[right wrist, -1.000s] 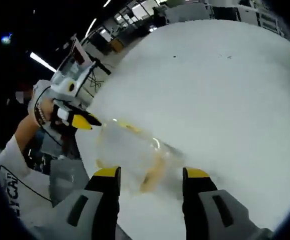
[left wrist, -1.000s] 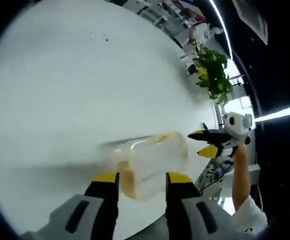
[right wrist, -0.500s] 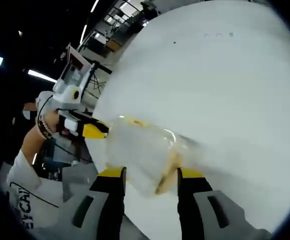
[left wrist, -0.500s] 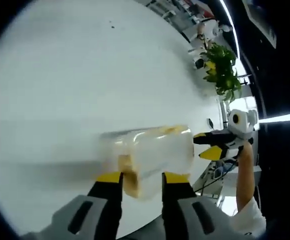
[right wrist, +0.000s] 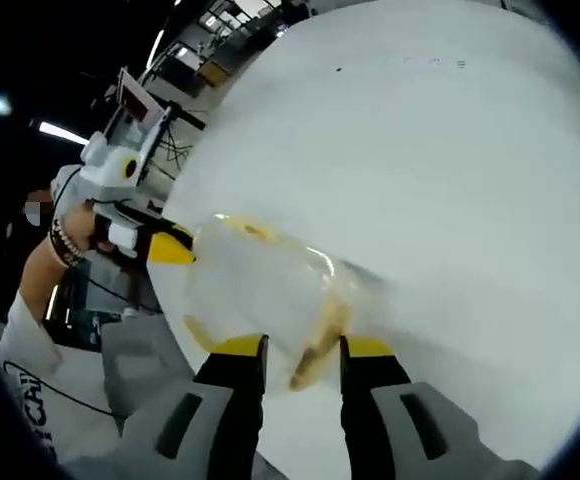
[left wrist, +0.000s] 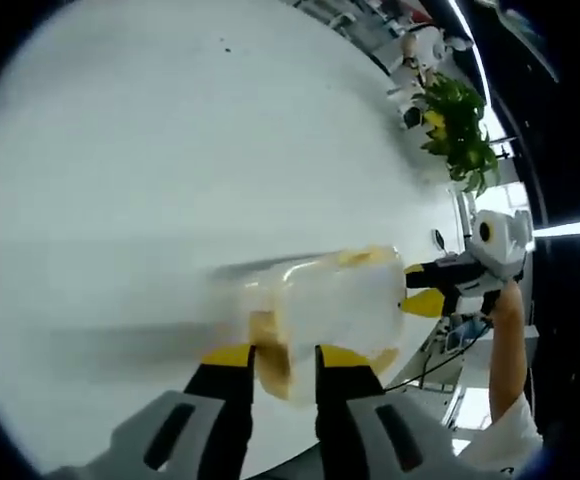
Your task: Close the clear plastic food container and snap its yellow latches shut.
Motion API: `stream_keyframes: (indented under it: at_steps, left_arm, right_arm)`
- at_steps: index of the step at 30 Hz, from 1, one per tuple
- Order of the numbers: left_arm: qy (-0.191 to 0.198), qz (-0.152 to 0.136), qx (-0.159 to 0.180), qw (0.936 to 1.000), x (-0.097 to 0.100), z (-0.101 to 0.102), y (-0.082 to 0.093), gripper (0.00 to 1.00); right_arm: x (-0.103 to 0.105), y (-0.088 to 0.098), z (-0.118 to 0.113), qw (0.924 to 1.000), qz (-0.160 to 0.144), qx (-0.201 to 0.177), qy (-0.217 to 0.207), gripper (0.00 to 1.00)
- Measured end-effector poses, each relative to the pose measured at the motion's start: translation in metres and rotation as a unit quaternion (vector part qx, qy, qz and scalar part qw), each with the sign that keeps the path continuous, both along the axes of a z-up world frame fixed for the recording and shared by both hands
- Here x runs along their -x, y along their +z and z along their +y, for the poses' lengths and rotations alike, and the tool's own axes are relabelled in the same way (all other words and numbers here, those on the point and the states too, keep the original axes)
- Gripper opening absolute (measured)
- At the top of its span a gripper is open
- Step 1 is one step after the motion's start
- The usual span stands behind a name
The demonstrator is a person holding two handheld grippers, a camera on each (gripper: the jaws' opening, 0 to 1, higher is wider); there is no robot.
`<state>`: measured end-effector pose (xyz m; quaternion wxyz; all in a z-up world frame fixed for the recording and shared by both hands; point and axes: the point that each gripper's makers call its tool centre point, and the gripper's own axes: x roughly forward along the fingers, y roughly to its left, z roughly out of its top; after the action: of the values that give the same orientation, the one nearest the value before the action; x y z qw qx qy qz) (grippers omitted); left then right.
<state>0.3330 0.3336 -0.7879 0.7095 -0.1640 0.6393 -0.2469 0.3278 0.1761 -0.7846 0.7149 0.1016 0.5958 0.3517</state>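
A: Status of the container (left wrist: 325, 305)?

B: Clear plastic container w/ yellow latches, lying on the white counter (left wrist: 150, 150) near its edge. Lid appears seated, but blur prevents confirmation. In the left gripper view the long axis runs across the picture, from the left tongs (left wrist: 285, 357) toward the right tongs (left wrist: 422, 289). One yellow latch (left wrist: 267, 352) sits at the near end, directly ahead of the left tongs.

A: Tongs state?

B: Left tongs: jaws narrowed to a small gap, tips at the near end wall, bracketing the latch. Actual clamping pressure: cannot tell. Right tongs, seen in the right gripper view (right wrist: 303, 347): jaws likewise nearly together, tips at the opposite end, w/ a second yellow latch (right wrist: 320, 335) between them. Contact looks likely; firm hold not verifiable.

A: Which unit is nearer?

B: Approx. equal. Each pair of tongs works one end; container lies between them, end-on to both. In the right gripper view the left tongs (right wrist: 170, 246) come in at the far end, tips touching or just beside the wall.

A: Next step requirement?

B: Judgement: each latch must be pressed inward along the long axis, both ends opposed, so the container doesn't slide on the counter. A potted plant (left wrist: 460, 130) stands well apart, no interference.
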Motion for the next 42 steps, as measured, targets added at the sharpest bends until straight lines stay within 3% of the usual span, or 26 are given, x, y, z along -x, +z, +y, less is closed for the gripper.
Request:
stream_keyframes:
  at_steps: [27, 42]
  left_arm:
    - [0.013, 0.012, 0.018, 0.9997, 0.0021, -0.0043, -0.0025, 0.14]
    - [0.022, 0.016, 0.024, 0.9993, 0.0017, -0.0075, -0.0019, 0.14]
  right_arm:
    - [0.0029, -0.0012, 0.0008, 0.9998, 0.010, 0.011, -0.011, 0.25]
    - [0.0018, -0.0019, 0.0010, 0.9991, 0.024, -0.006, -0.033, 0.22]
